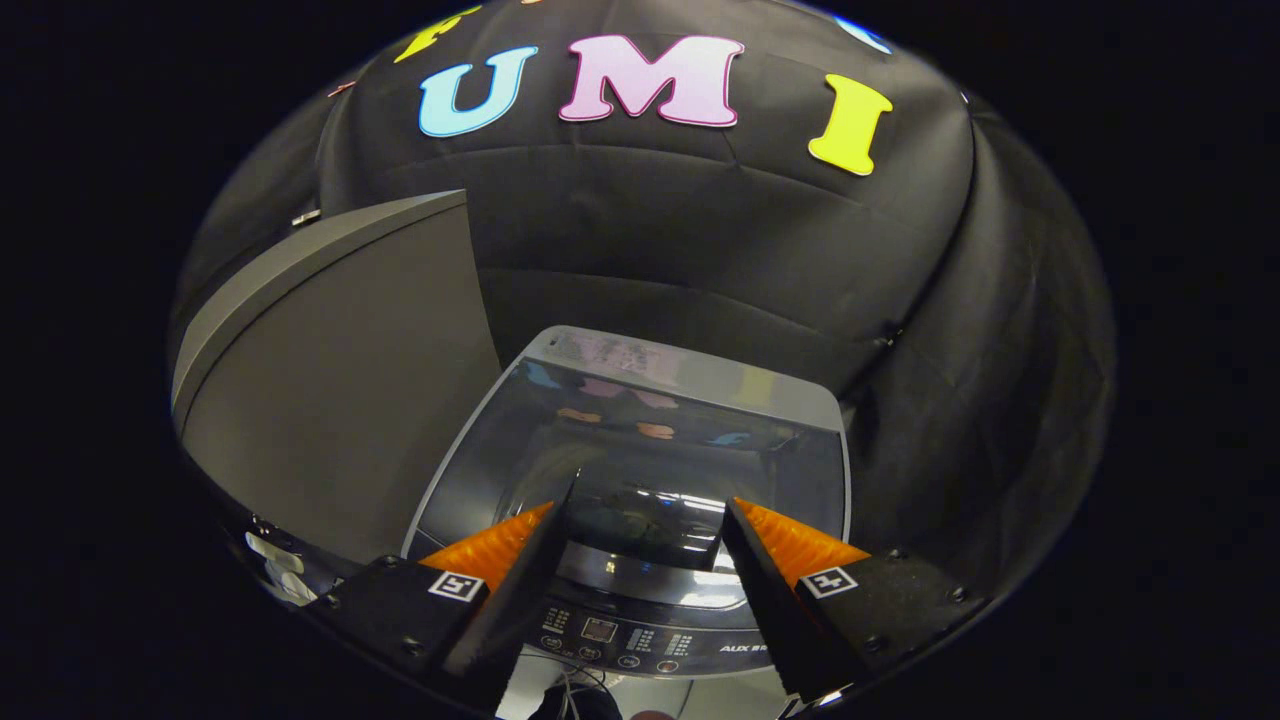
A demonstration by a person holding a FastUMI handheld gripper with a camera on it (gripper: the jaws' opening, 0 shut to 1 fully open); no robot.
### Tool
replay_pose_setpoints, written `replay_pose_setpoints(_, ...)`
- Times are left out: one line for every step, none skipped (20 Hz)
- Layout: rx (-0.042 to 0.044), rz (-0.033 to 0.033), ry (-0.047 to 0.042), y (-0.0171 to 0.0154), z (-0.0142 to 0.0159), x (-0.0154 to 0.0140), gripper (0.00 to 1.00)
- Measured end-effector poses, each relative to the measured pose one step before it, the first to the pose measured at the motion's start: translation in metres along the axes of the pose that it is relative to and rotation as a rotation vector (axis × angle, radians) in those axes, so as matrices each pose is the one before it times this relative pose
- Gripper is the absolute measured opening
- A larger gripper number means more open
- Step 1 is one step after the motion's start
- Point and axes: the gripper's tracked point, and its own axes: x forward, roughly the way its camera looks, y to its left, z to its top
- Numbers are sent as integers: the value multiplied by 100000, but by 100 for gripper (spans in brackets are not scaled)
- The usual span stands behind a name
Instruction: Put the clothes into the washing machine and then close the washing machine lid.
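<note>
A top-loading washing machine (690,375) stands just ahead of and below my fingers. Its dark glass lid (640,460) lies flat and closed over the tub, reflecting the booth. The control panel (620,640) with buttons and a small display runs along the machine's near edge, between my fingers. My gripper (645,505) hovers above the near part of the lid, open, with nothing between its fingers. No clothes are visible on or around the machine.
A tall grey cabinet or appliance (330,400) stands close to the machine's left side. Black cloth walls (980,420) close in behind and to the right. Some white items (275,570) lie low by the grey unit's near corner.
</note>
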Motion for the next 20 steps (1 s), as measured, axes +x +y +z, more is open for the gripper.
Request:
replay_pose_setpoints(52,-125,-320,-186,240,7,99)
replay_pose_setpoints(283,-68,-590,-172,468,-11,99)
replay_pose_setpoints(745,23,-1004,25,757,184,99)
replay_pose_setpoints(1015,-108,-1145,-140,837,-16,99)
replay_pose_setpoints(1715,336,-1882,-41,1067,-209,99)
replay_pose_setpoints(1788,508,-2082,117,1224,-219,99)
replay_pose_setpoints(1049,21,-2223,69,1114,-283,99)
replay_pose_setpoints(609,-127,-2206,-116,1147,-61,99)
replay_pose_setpoints(548,42,-2655,151,1336,-184,99)
replay_pose_setpoints(643,518,-2605,220,1329,-297,99)
replay_pose_setpoints(651,574,-2701,327,1252,-316,99)
replay_pose_setpoints(106,-778,-2888,-1,1194,-439,99)
replay_pose_setpoints(399,-1120,-3764,-115,1331,-610,98)
replay_pose_setpoints(932,-1306,-3851,-96,1453,-616,98)
replay_pose_setpoints(1427,-1386,-3298,189,1589,-666,98)
replay_pose_setpoints(1772,-1060,-2703,400,1015,-440,98)
replay_pose_setpoints(1926,-667,-1867,458,611,-441,98)
replay_pose_setpoints(1402,-663,-1446,588,183,-250,98)
replay_pose_setpoints(460,-995,-1462,412,411,-160,98)
replay_pose_setpoints(-324,-1015,-1831,444,646,-424,99)
